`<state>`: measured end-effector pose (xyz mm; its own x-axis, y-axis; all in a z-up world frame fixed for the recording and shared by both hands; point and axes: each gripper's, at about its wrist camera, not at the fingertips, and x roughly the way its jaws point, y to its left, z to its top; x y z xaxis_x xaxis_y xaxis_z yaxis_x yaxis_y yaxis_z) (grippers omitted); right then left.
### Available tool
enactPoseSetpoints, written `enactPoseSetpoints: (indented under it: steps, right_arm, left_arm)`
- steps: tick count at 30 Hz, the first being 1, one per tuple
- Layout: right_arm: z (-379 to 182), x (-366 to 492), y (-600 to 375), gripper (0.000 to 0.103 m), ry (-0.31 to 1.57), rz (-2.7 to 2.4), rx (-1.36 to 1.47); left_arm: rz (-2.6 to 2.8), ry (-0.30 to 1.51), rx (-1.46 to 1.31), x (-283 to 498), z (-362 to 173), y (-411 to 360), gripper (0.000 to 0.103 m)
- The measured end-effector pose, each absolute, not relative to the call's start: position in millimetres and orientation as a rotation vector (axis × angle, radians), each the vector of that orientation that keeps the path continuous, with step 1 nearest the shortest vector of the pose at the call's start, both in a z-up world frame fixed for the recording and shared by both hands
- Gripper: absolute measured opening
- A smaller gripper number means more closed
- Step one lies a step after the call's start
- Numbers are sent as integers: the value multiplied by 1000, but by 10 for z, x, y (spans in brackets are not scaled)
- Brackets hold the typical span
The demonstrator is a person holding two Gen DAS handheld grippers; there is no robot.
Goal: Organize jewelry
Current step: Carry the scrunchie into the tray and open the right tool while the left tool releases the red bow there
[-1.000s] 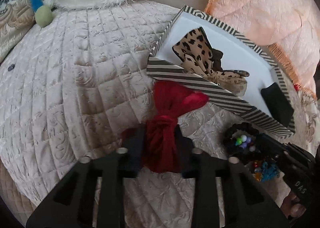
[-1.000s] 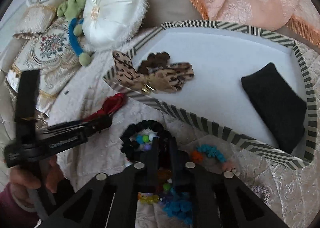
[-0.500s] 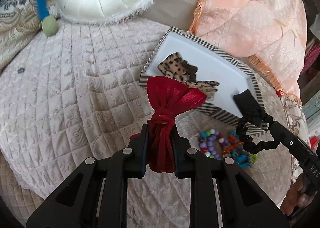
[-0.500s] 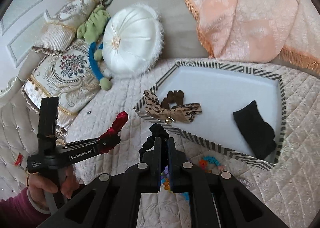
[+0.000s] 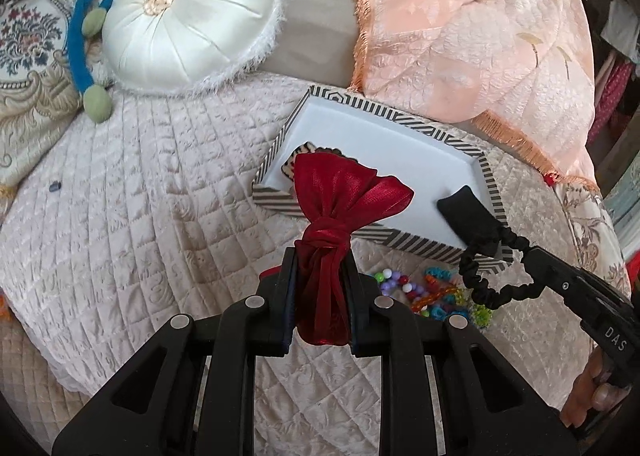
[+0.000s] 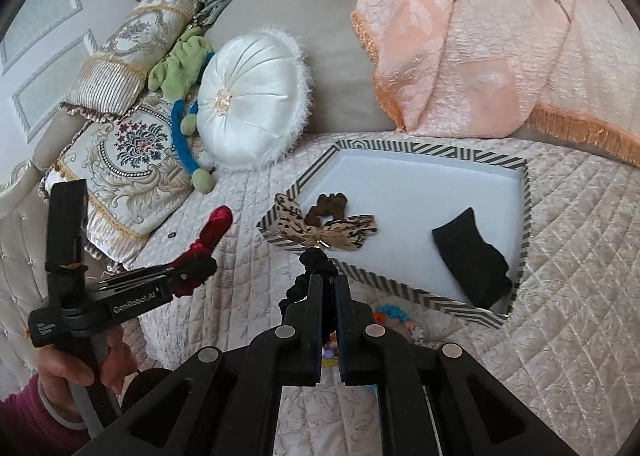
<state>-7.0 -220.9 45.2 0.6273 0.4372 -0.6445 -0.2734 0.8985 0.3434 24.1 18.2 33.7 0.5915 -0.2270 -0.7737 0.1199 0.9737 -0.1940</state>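
Both of my tongs now sit higher above the bed (image 5: 140,196) than a second ago: the quilt looks smaller under them, and more of the cushions and headboard shows in both views. The red bow (image 5: 340,208) lay on the quilt then with the left tongs (image 5: 320,272) around it; now it hangs clear of the bed, and it hides most of the leopard bow (image 6: 328,230) in the left wrist view. Those jaws have just been closing and now press on the bow's lower half, with its knot and upper fan standing above the fingertips.

Far left in the right wrist view, a hand (image 6: 80,360) in a maroon sleeve grips the left handle. Beyond it lie embroidered cushions, a green and blue plush toy (image 6: 184,96) and a round white pillow (image 6: 252,104).

Toward the middle, the striped tray (image 6: 526,216) rests on the quilt. The leopard bow lies at its left corner, touching a small brown scrunchie (image 6: 330,204), and a black pouch (image 6: 472,256) lies at its right end.

The right tongs (image 6: 329,288) are clamped together on the black scrunchie (image 5: 492,280), which was lying on the quilt over the beads a second ago and now hangs as a loop in the air before the tray's near rim. Below it, loose coloured beads (image 5: 424,296) lie on the quilt just beside the tray. At the right, a peach fringed throw (image 5: 480,36) drapes behind the tray.
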Motion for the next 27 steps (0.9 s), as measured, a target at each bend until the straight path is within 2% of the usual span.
enactPoseSetpoints:
  steps: [27]
  right_arm:
    - [536, 55, -2460, 5, 779, 367, 220]
  left_arm:
    - [-216, 906, -59, 457, 437, -135, 18]
